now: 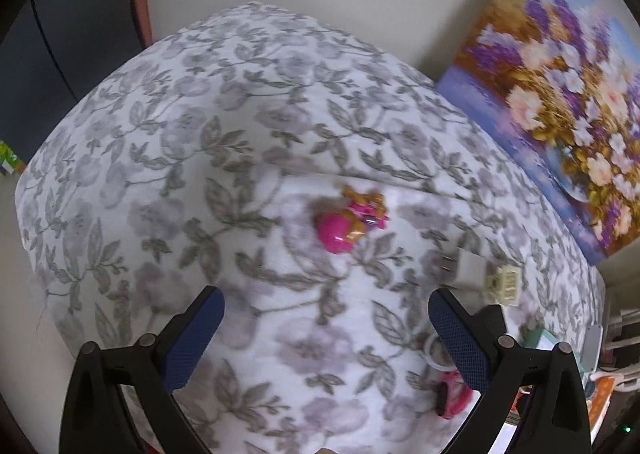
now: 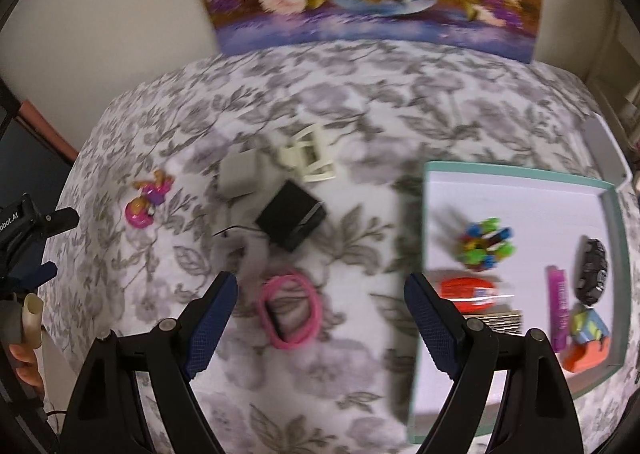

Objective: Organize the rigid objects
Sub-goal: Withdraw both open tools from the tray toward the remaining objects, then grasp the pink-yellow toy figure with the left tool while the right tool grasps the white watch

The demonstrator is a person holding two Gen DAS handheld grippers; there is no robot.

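- Right wrist view: right gripper (image 2: 320,294) has jaws spread wide, nothing between them. It hangs over the pink band (image 2: 289,309), which lies flat on the floral cloth (image 2: 360,114), not touched.
- Left wrist view: left gripper (image 1: 326,328) also wide open and empty, aimed at the pink figurine (image 1: 352,220), which is well ahead of the fingertips.
- Step in hand (judgement): mid-sort. Some items are already in the teal-rimmed tray (image 2: 616,214); both grippers appear to be lining up on their next picks.
- Next move, right: lower until the band's rim sits between the pads, close, carry right to the tray. The band is thin and flat, so the grip needs to go low.
- Next move, left: advance to the figurine and close across its body.
- Count, loose on cloth: 1 pink band, 1 pink figurine, 1 black box (image 2: 291,219), 1 grey block (image 2: 239,173), 1 cream frame piece (image 2: 310,158); a pale smear near the box is too blurred to identify.
- Count, in tray: 1 multicolour block cluster (image 2: 486,244), 1 red-orange oval (image 2: 466,292), 1 purple stick (image 2: 558,306), 1 dark oval (image 2: 592,270), 1 orange-and-blue toy (image 2: 588,342) (blurred; could be two pieces).
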